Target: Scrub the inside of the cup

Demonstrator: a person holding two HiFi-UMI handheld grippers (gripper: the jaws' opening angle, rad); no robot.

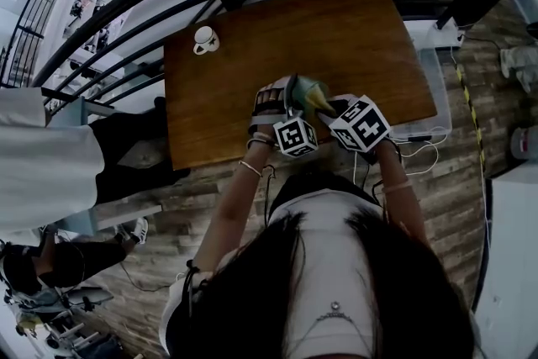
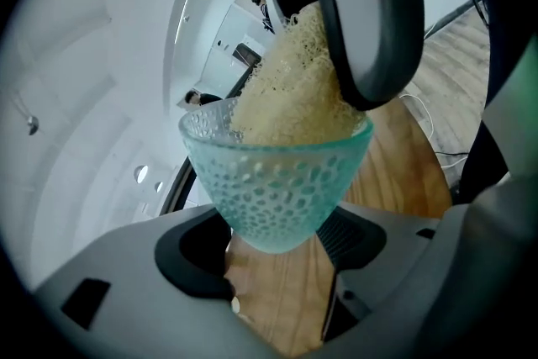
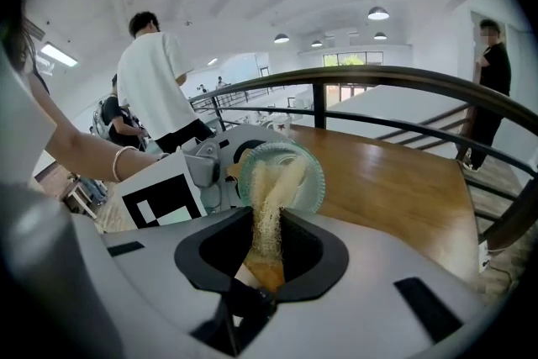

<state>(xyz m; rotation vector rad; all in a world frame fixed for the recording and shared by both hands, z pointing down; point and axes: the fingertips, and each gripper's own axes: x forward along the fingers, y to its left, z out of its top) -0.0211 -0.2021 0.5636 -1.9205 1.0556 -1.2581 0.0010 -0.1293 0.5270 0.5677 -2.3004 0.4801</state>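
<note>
Left gripper clamped on the cup base, mouth tipped toward right gripper, whose nearly closed jaws pinch the sponge so its far end reaches inside, probably for scrubbing.

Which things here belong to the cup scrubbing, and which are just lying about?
In use: teal glass cup, gripped by the left gripper; yellow sponge, gripped by the right gripper, pushed into the cup.
Lying about: white mug at the far corner of the table; clear plastic box beside it.
</note>
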